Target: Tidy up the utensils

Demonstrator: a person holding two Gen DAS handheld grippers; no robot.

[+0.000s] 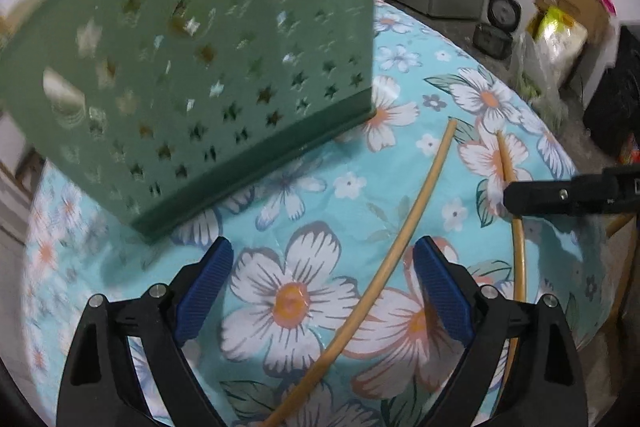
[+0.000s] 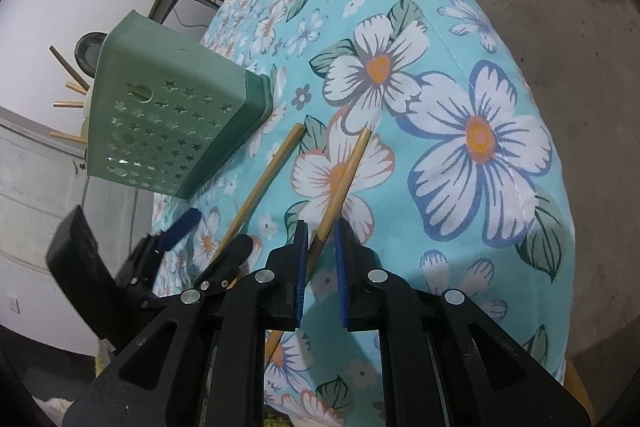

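1. Chopsticks are the business: two pale wooden ones lie on the flowered tablecloth [image 2: 500, 39], side by side but apart, right of the green holder [image 1: 192, 75]
2. Farthest left stands that holder, a green box pierced with star-shaped holes, resting on the cloth; in the right wrist view, wooden stick ends poke out past its far side
3. Next, the left gripper [image 1: 324, 283] hangs over the cloth with its blue-padded fingers [image 1: 204, 283] spread wide, holding nothing
4. Between those fingers, nearer the right one, runs the left chopstick [image 1: 404, 243], lying flat, its far tip near the holder's corner
5. Further right lies the right chopstick [image 2: 344, 183], its far tip resting on a white flower
6. Over its near part sits the right gripper [image 2: 320, 231], fingers narrowed around the stick; a slim gap shows on the right side, so I cannot tell whether it is pinched
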